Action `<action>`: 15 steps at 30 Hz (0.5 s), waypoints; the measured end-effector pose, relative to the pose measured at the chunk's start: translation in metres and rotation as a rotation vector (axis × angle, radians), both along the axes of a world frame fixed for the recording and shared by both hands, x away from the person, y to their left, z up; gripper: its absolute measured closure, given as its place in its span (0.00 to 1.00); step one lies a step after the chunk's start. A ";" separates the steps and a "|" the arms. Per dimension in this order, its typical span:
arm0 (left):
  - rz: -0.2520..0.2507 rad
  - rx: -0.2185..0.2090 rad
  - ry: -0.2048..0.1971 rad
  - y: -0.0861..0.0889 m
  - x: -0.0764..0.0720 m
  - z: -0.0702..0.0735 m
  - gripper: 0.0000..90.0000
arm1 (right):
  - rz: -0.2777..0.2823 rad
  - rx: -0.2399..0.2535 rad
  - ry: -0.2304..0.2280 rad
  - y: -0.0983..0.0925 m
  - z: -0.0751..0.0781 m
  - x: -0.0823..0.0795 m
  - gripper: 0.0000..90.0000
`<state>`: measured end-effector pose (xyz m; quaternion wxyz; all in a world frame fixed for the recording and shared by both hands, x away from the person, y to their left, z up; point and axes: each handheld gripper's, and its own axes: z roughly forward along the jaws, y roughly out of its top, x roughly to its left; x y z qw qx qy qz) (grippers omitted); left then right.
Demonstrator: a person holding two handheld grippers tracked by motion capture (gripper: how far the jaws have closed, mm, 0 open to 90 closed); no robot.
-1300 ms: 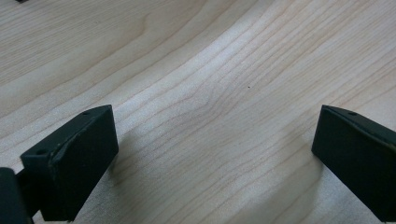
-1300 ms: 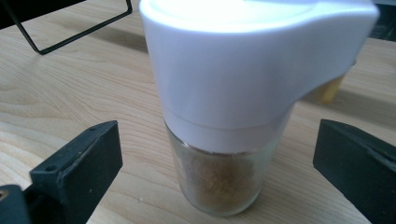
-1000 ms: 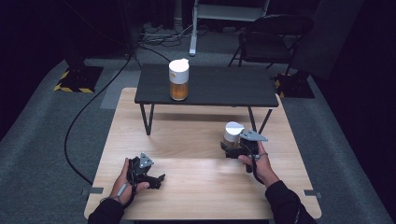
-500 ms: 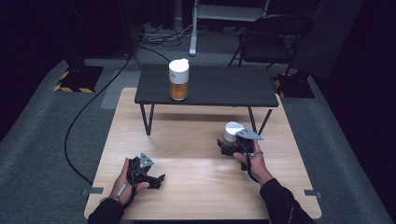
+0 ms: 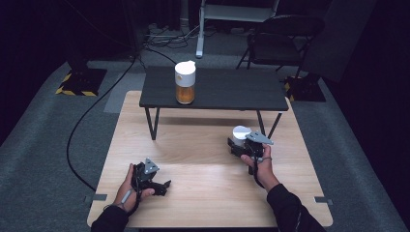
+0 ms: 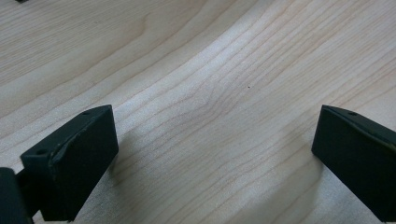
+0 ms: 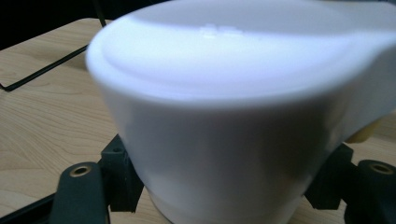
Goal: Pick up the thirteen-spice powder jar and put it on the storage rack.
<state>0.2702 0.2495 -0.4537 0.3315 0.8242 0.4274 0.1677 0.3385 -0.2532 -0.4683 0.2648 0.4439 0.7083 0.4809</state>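
In the right gripper view the two black jaws have just been closing and now press on either side of a white, round-lidded plastic container (image 7: 224, 126), which stands so close to that camera that its upper edge is blurred; a pale yellow part shows at its right edge. The high view places that container (image 5: 240, 132) upright on the light wooden table (image 5: 203, 193), right of centre, with the right gripper (image 5: 243, 146) around it and the right hand (image 5: 258, 164) just behind, nearer the person. The left gripper view shows its own black jaws standing wide apart over bare wood grain with nothing between them. From above, the left gripper (image 5: 155, 182) lies low at the near left of the table in the left hand (image 5: 131, 189), well apart from the container. Farther off, a low black table (image 5: 227, 92) carries a white-capped dispenser of amber liquid (image 5: 185, 82)
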 end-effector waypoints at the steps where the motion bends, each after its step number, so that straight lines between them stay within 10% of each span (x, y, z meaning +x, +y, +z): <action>1: 0.000 0.000 0.000 0.000 0.000 0.000 0.00 | 0.001 -0.001 -0.001 0.000 0.000 0.000 0.32; 15: 0.000 0.000 0.000 0.000 0.000 0.000 0.00 | 0.015 -0.005 -0.020 -0.003 -0.001 -0.002 0.33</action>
